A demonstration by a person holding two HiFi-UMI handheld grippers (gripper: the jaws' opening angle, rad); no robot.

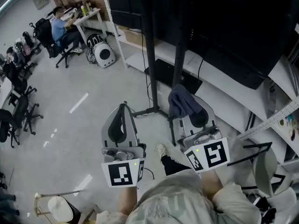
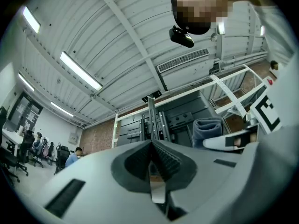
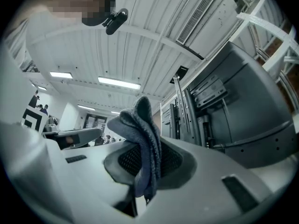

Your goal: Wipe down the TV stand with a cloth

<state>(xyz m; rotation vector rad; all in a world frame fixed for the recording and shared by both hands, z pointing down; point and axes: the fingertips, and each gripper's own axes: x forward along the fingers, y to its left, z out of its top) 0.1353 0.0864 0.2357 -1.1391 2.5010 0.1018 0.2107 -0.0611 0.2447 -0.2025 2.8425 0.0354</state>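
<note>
The TV stand is a pair of black upright posts with thin black legs spread on the grey floor, carrying a big black screen at the upper right. My right gripper is shut on a dark blue cloth, held just right of the posts. In the right gripper view the cloth stands bunched up between the jaws, with the stand's posts behind it. My left gripper hovers left of the stand's legs. Its jaws are shut with nothing between them.
White shelving runs behind the stand with a black box beneath it. A white round carrier sits on the floor. A person sits at a desk at the far left, near several office chairs.
</note>
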